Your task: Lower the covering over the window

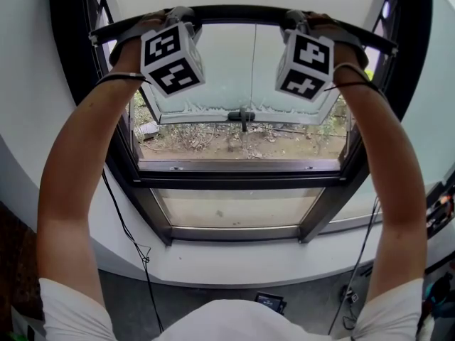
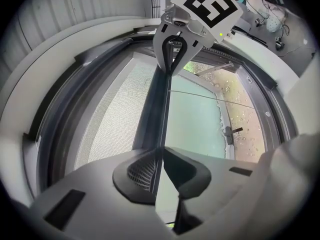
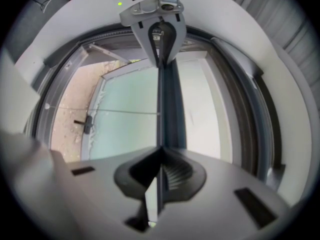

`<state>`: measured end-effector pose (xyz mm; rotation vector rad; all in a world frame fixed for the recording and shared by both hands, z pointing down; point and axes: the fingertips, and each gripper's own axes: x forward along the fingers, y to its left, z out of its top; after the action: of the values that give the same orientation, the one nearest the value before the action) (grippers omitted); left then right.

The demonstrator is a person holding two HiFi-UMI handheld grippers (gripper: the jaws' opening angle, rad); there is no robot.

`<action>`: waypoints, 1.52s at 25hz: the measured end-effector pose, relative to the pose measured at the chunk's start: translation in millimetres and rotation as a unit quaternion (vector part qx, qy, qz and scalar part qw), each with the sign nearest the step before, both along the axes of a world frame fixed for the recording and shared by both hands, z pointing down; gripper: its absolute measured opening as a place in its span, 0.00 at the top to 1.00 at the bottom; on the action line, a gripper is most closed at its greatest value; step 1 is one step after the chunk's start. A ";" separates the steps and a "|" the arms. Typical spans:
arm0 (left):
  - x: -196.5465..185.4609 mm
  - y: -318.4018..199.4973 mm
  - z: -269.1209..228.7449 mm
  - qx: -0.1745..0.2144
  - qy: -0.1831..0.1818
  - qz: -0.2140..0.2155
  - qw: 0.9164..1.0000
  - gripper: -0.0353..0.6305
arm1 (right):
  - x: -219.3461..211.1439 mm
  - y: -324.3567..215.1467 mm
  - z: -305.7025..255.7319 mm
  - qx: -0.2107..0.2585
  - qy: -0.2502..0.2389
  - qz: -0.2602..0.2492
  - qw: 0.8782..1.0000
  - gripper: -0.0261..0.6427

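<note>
The window covering is a pale mesh screen [image 2: 107,119] with a dark bottom bar [image 1: 238,11] that sits high across the window opening. My left gripper [image 1: 179,18] is shut on the bar's left part, and my right gripper [image 1: 297,21] is shut on its right part. In the left gripper view the bar [image 2: 161,109] runs straight out from my closed left gripper [image 2: 161,151] to the right gripper [image 2: 175,59] beyond. The right gripper view mirrors this: the bar [image 3: 167,104] leaves my right gripper [image 3: 160,149] and meets the left gripper [image 3: 160,51].
Behind the bar an outward-tilted glass sash [image 1: 213,69] with a dark handle [image 1: 242,116] stands open over bare ground. A thin cord [image 1: 253,62] hangs at the middle. A fixed lower pane [image 1: 234,208] and white sill [image 1: 234,265] lie below; a black cable [image 1: 128,233] hangs at the left.
</note>
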<state>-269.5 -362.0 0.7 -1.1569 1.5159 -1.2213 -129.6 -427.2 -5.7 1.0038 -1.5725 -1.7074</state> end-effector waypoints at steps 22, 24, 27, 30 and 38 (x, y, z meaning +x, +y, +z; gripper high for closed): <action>3.4 2.2 51.3 -0.056 0.003 -0.006 0.998 0.88 | 2.3 2.4 49.3 -0.032 0.017 -0.003 0.999 0.92; 2.7 2.1 59.5 -0.062 0.005 -0.006 0.998 0.88 | 0.7 2.1 59.1 -0.042 0.021 -0.007 0.999 0.91; 2.7 1.2 66.7 -0.061 0.007 -0.003 0.998 0.88 | 0.3 2.2 66.1 -0.046 0.018 -0.011 0.999 0.91; 2.8 2.8 74.3 -0.060 0.009 -0.002 0.998 0.88 | 0.8 3.6 72.1 -0.038 0.019 -0.005 0.999 0.91; 2.0 2.0 76.5 -0.052 0.004 -0.006 0.999 0.88 | 0.3 3.1 73.7 -0.030 0.009 -0.001 1.000 0.91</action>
<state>-267.5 -360.1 77.2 -1.2240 1.4827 -1.3192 -129.3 -424.1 68.0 0.9548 -1.6025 -1.6565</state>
